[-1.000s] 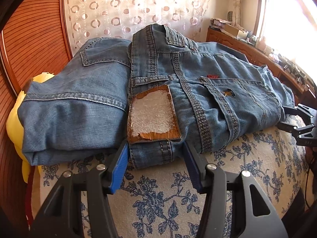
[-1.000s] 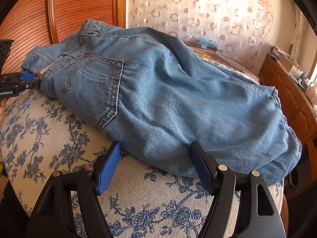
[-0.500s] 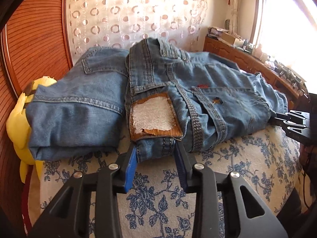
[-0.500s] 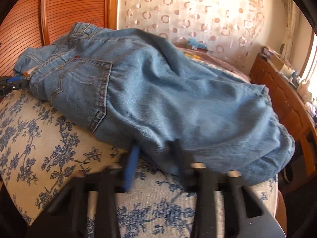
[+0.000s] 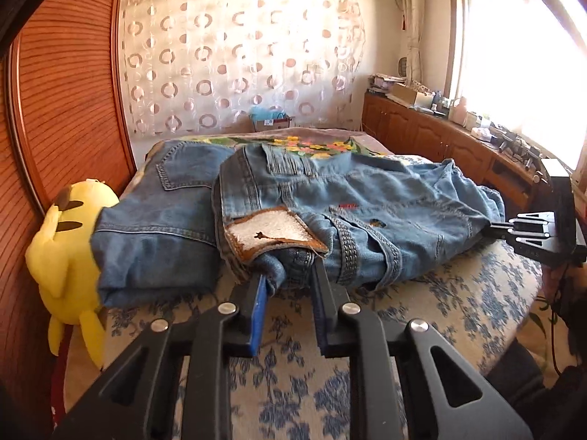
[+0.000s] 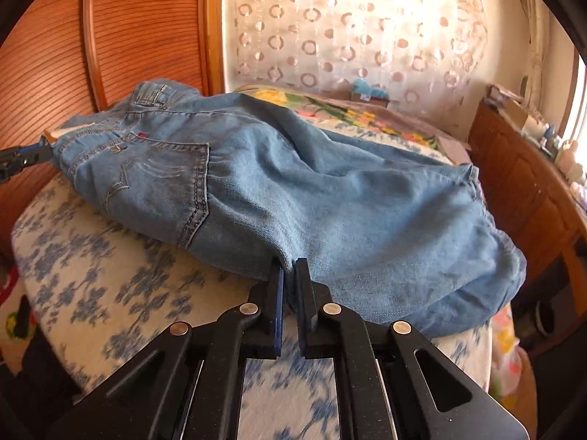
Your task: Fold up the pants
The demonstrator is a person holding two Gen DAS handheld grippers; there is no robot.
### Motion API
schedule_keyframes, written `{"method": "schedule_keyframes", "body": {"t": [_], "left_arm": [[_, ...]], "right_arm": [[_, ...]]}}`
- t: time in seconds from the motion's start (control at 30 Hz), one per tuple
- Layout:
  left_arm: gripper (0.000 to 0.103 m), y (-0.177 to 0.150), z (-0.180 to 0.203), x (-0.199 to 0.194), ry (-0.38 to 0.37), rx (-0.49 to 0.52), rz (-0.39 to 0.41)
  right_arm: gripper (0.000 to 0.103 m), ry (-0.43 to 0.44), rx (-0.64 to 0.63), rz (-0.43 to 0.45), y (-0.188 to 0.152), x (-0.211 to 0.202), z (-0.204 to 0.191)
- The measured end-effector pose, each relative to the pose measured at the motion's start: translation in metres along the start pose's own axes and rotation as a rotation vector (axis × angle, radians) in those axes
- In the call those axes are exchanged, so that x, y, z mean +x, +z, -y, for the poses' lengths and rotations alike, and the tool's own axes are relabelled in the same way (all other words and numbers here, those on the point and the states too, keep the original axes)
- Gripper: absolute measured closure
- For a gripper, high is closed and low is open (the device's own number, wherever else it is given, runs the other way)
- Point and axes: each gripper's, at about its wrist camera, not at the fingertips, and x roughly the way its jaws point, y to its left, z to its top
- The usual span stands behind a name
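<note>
Light-blue jeans lie across a floral bedspread, waistband with a brown leather patch toward the left wrist camera. My left gripper is closing, its pads squeezing the bunched waistband just under the patch. In the right wrist view the same jeans show a back pocket. There my right gripper is shut on the near edge of the fabric below the seat. Each gripper shows in the other's view: the right gripper at the jeans' right end, the left gripper at the waistband.
A second, folded pair of jeans lies to the left, against a yellow plush toy. A wooden headboard rises behind them. A long wooden cabinet with small items runs along the window side. A patterned curtain hangs behind the bed.
Both grippers closed from wide open onto the jeans' near edge and rose. The waistband now bunches between the left fingers, and the leather patch has tilted up.
</note>
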Motion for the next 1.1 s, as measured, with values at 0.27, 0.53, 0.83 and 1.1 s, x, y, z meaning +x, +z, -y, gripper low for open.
{"method": "schedule_keyframes", "body": {"t": [0.27, 0.53, 0.83, 1.1], "left_arm": [[0.085, -0.023, -0.009, -0.050, 0.016, -0.026, 0.021], [0.081, -0.057, -0.015, -0.053, 0.048, -0.043, -0.057], [0.072, -0.048, -0.016, -0.064, 0.040, -0.068, -0.037], [0.056, -0.024, -0.008, -0.083, 0.033, -0.014, 0.030]], "right_arm": [[0.101, 0.082, -0.006, 0.028, -0.019, -0.037, -0.021], [0.101, 0.134, -0.004, 0.027, -0.032, -0.051, -0.043], [0.099, 0.152, 0.015, 0.030, -0.035, -0.058, -0.035], [0.081, 0.112, 0.028, 0.070, -0.030, -0.069, -0.028]]}}
